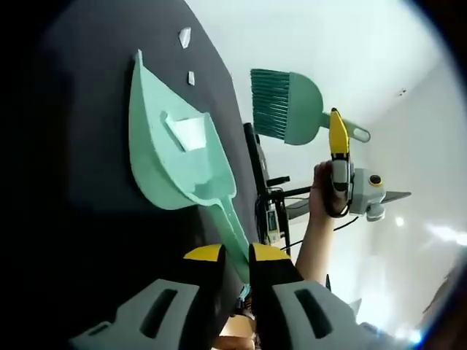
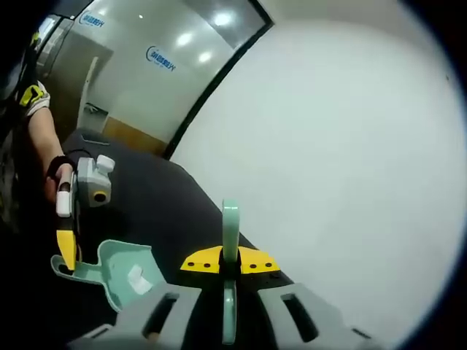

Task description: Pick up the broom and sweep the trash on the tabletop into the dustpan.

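— On the dark tabletop point(image 1: 95, 219), in the left gripper view: what?

— Lying flat, a mint-green dustpan point(image 1: 171, 149), with one pale scrap of trash point(image 1: 188, 133) inside its pan. Beyond its rim, two more small pale scraps point(image 1: 184, 36) on the bare surface, apart from the pan.

— And the handle?

— Running down to the bottom of the view, pinched between the yellow-tipped jaws of the left tool point(image 1: 235, 255). Clenched on the dustpan handle.

— Further right?

— Up off the tabletop, a green broom point(image 1: 286, 106), bristles toward the tabletop, handle gripped by the right tool point(image 1: 338, 135), with a hand point(image 1: 321, 197) behind it. Well apart from the dustpan, not touching the surface.

— In the right gripper view, from the left?

— A forearm and hand point(image 2: 58, 179) holding the left tool point(image 2: 67, 251), its yellow tip on the dustpan handle. Just right of it, the dustpan point(image 2: 120, 270) on the tabletop point(image 2: 168, 197), the pale scrap point(image 2: 136, 277) visible inside.

— Centre?

— The right tool point(image 2: 230, 266), clamped on the broom handle point(image 2: 230, 233), which sticks straight up between the yellow jaw tips. Bristle end out of sight here.

— Right of that?

— Plain white wall point(image 2: 343, 146).
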Demonstrator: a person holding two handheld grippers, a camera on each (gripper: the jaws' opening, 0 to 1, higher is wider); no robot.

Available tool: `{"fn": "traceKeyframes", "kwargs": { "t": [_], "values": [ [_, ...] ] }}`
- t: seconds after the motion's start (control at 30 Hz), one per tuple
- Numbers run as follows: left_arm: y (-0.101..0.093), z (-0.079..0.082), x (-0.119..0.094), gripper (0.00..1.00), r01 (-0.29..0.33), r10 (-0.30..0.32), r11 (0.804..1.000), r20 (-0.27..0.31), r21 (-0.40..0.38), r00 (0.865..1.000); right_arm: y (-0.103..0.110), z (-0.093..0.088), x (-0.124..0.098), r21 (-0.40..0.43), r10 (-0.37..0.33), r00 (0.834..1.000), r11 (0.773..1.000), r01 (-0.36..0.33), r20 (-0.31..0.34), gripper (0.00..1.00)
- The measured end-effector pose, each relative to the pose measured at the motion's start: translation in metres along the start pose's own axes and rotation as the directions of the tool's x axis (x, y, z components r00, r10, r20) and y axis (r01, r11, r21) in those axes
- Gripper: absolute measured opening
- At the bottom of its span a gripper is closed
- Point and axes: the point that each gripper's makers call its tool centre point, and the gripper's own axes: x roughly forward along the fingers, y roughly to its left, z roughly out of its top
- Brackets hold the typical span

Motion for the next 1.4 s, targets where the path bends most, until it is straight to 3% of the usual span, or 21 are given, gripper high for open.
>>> {"fn": "traceKeyframes", "kwargs": {
  "t": [0.33, 0.5, 0.63, 0.77, 0.87, 0.97, 1.1, 1.4],
  "values": [
    [0.0, -0.001, 0.021, 0.12, -0.022, 0.023, 0.999, -0.024, 0.041, 0.999, 0.004, -0.005, 0.002, -0.018, 0.024, 1.0, 1.0, -0.024, -0.009, 0.04],
    [0.001, -0.002, 0.016, 0.12, -0.02, 0.022, 0.999, -0.048, 0.042, 0.999, 0.001, -0.008, 0.003, -0.015, 0.027, 1.0, 1.0, -0.027, -0.007, 0.04],
    [0.005, 0.002, 0.01, 0.12, -0.027, 0.028, 0.999, -0.035, 0.029, 0.999, 0.001, -0.009, 0.011, -0.011, 0.044, 0.999, 0.999, -0.044, 0.007, 0.04],
    [0.005, 0.004, 0.013, 0.12, -0.024, 0.025, 0.999, -0.025, 0.026, 0.999, 0.012, -0.007, 0.026, -0.021, 0.101, 0.995, 0.995, -0.101, 0.022, 0.04],
    [0.006, 0.004, 0.013, 0.11, -0.027, 0.027, 0.999, -0.028, 0.023, 0.999, 0.027, -0.012, 0.038, -0.047, 0.217, 0.976, 0.975, -0.216, -0.001, 0.04],
    [0.005, 0.005, 0.014, 0.11, -0.025, 0.026, 0.999, -0.026, 0.022, 0.999, 0.034, -0.013, 0.052, -0.084, 0.274, 0.962, 0.958, -0.273, -0.007, 0.04],
    [0.005, 0.006, 0.015, 0.11, -0.026, 0.026, 1.0, -0.023, 0.017, 0.999, 0.043, -0.017, 0.066, -0.105, 0.368, 0.93, 0.925, -0.365, 0.01, 0.04],
    [0.005, 0.011, 0.012, 0.11, -0.029, 0.029, 1.0, -0.009, -0.006, 1.0, 0.036, -0.042, 0.078, -0.086, 0.414, 0.91, 0.907, -0.412, 0.006, 0.04]
  ]
}}
